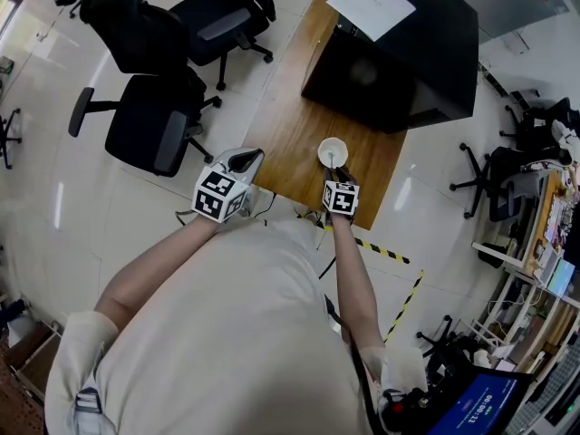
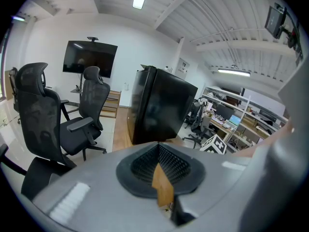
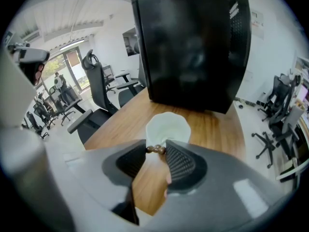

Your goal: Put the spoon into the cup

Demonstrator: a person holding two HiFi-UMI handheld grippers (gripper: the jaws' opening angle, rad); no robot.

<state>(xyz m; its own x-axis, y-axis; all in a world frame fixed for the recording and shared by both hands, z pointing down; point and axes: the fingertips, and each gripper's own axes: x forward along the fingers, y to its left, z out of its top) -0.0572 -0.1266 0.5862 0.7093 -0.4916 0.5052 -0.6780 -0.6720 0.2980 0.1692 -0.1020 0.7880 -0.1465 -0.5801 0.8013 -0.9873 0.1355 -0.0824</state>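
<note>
A white cup (image 1: 333, 151) stands near the front edge of the wooden table (image 1: 285, 134). My right gripper (image 1: 339, 176) hovers just before it and points down at it. In the right gripper view the cup (image 3: 168, 126) sits right beyond the jaw tips. The right gripper (image 3: 156, 150) is shut on the spoon (image 3: 155, 150), of which only a brown beaded handle piece shows between the tips. The rest of the spoon is hidden. My left gripper (image 1: 246, 159) rests at the table's left front corner, apart from the cup. The left gripper (image 2: 158, 149) has its jaws shut with nothing in them.
A large black box (image 1: 399, 53) with a white sheet (image 1: 372, 5) on top fills the far half of the table. Black office chairs (image 1: 154, 125) stand left of the table. Yellow-black tape (image 1: 390, 254) marks the floor on the right.
</note>
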